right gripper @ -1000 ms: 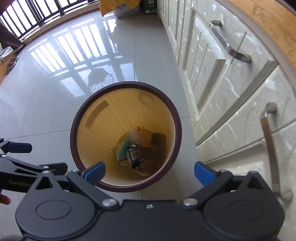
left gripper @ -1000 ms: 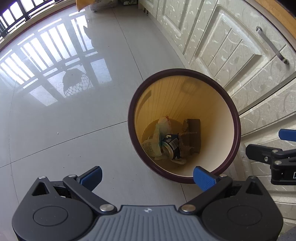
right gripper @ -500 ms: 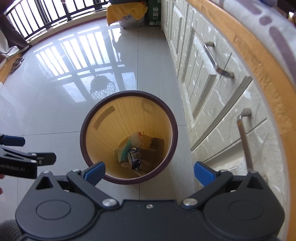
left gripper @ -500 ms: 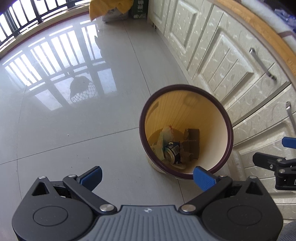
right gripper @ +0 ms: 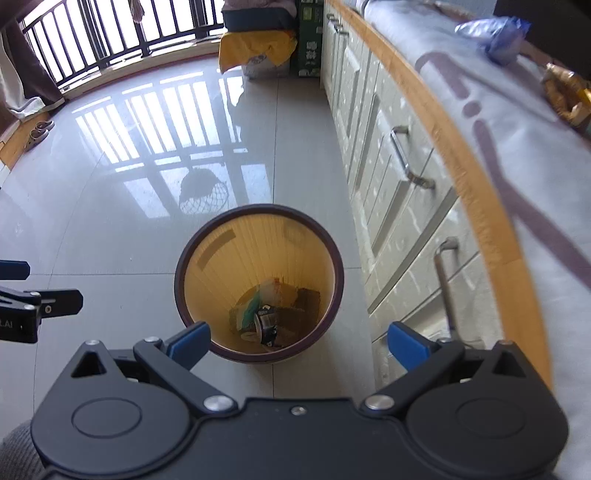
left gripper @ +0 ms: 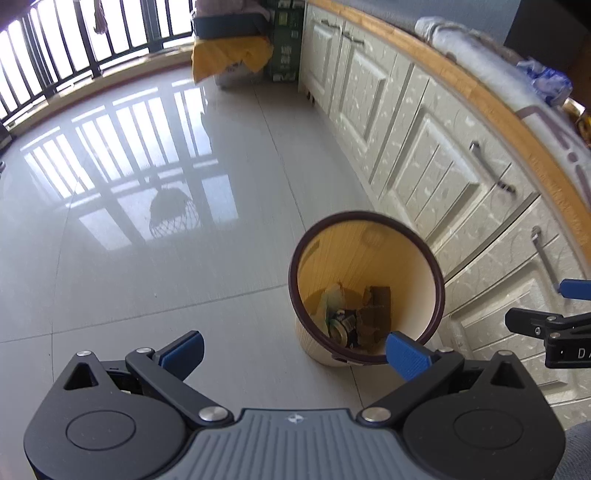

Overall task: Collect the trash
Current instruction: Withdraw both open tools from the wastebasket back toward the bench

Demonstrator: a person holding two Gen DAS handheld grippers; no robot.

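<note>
A round waste bin with a dark brown rim (left gripper: 437,273) (right gripper: 334,258) and yellow inside stands on the tiled floor by the cabinets. In it lie a crushed can (right gripper: 266,324) (left gripper: 341,326), crumpled paper (right gripper: 271,290) and brown cardboard (left gripper: 378,308). My left gripper (left gripper: 295,349) is open and empty, high above the floor left of the bin. My right gripper (right gripper: 297,339) is open and empty, high above the bin's near rim. On the countertop lie a crumpled blue-white wrapper (right gripper: 496,33) (left gripper: 545,79) and a gold-coloured object (right gripper: 565,96).
Cream cabinets with metal handles (right gripper: 406,158) run along the right under a wood-edged counter covered by a grey cloth (right gripper: 517,155). The glossy tiled floor (left gripper: 147,229) spreads left. A yellow-draped box (right gripper: 258,55) and a green carton (right gripper: 308,40) stand at the far end by the balcony railing.
Both grippers have risen and tilted up, away from the bin, so the bin looks smaller and the countertop has come into view. Both stay open and empty.
</note>
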